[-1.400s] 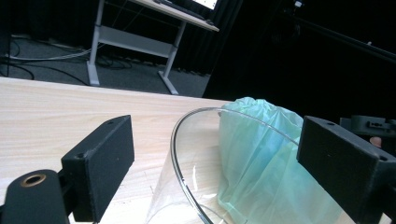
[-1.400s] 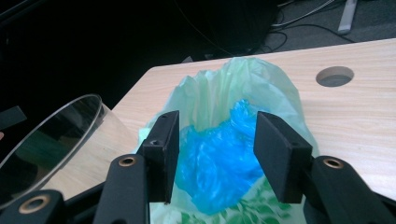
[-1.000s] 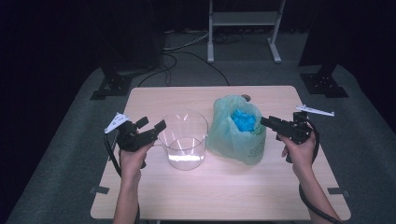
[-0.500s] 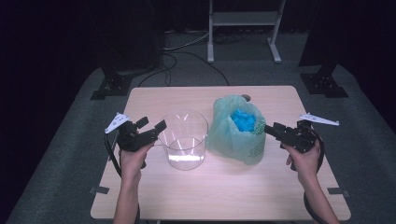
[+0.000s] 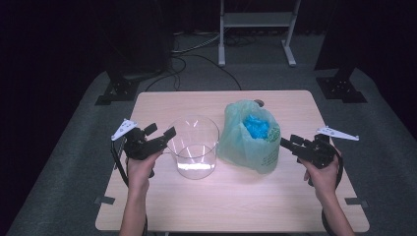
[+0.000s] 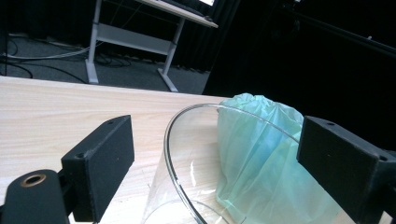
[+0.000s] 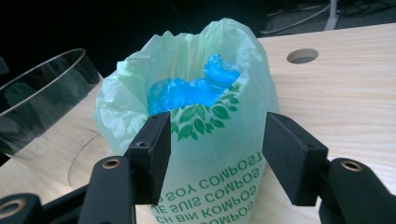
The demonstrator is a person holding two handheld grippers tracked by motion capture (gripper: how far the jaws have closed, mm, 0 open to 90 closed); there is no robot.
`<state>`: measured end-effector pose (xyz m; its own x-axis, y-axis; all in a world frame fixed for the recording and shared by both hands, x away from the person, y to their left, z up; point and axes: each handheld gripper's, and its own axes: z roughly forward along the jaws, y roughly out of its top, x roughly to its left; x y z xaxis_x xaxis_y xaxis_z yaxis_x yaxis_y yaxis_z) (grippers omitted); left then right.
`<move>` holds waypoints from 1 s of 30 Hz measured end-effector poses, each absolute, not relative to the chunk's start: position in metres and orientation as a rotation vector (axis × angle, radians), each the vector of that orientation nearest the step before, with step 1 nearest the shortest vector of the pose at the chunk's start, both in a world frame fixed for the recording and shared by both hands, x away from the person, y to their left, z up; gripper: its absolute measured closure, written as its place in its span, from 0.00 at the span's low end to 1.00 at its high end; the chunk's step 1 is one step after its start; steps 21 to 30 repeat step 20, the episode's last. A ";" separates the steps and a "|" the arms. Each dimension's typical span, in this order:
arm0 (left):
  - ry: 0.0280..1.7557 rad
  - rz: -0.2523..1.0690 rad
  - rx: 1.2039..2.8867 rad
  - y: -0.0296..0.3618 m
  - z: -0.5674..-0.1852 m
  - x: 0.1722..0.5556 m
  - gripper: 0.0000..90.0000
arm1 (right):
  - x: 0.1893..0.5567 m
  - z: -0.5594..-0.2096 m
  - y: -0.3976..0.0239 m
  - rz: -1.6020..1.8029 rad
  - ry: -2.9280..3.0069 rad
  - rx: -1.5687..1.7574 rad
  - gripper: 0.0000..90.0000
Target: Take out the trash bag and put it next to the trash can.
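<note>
Your left gripper [image 5: 169, 132] sits at the left of the high view, its jaws spread wide across the near wall of the clear plastic container [image 5: 193, 147]. In the left gripper view the container's rim [image 6: 196, 140] curves up between the two black pads, one pad low at the left and the other at the right edge, and neither pad presses on the plastic.

Your right gripper [image 5: 284, 142] is at the right of the high view, pointing leftward at the green compost bag [image 5: 248, 137], which stands in the middle of the wooden table [image 5: 295, 206], just right of the container. Its jaws have just been opening. In the right gripper view they stand wide to either side of the bag [image 7: 205, 154], whose printed leaves show between them. The pads do not pinch the film.

Crumpled blue plastic [image 7: 196, 88] fills the bag's open mouth
</note>
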<state>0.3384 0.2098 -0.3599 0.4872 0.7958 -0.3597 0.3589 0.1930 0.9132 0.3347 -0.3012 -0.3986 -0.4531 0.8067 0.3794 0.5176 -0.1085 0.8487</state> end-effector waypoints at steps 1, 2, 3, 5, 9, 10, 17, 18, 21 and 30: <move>1.094 0.412 1.406 0.210 -0.360 0.338 0.11 | 0.334 -0.400 -0.302 1.582 1.897 1.471 0.46; 1.094 0.412 1.406 0.209 -0.360 0.338 0.11 | 0.333 -0.402 -0.303 1.582 1.895 1.472 0.46; 1.093 0.411 1.408 0.209 -0.360 0.339 0.11 | 0.332 -0.403 -0.303 1.581 1.891 1.475 0.46; 1.093 0.411 1.407 0.209 -0.360 0.339 0.11 | 0.330 -0.407 -0.304 1.574 1.883 1.477 0.45; 1.093 0.409 1.413 0.209 -0.361 0.339 0.11 | 0.324 -0.412 -0.307 1.566 1.879 1.477 0.44; 1.092 0.408 1.415 0.208 -0.361 0.339 0.11 | 0.323 -0.413 -0.307 1.563 1.878 1.472 0.44; 1.090 0.402 1.418 0.207 -0.362 0.340 0.11 | 0.300 -0.433 -0.313 1.553 1.837 1.490 0.43; 1.091 0.399 1.418 0.206 -0.362 0.340 0.11 | 0.295 -0.437 -0.314 1.556 1.829 1.493 0.43; 1.084 0.399 1.415 0.206 -0.361 0.339 0.11 | 0.286 -0.446 -0.316 1.570 1.820 1.517 0.42; 1.084 0.399 1.415 0.206 -0.361 0.339 0.11 | 0.286 -0.446 -0.316 1.570 1.820 1.517 0.42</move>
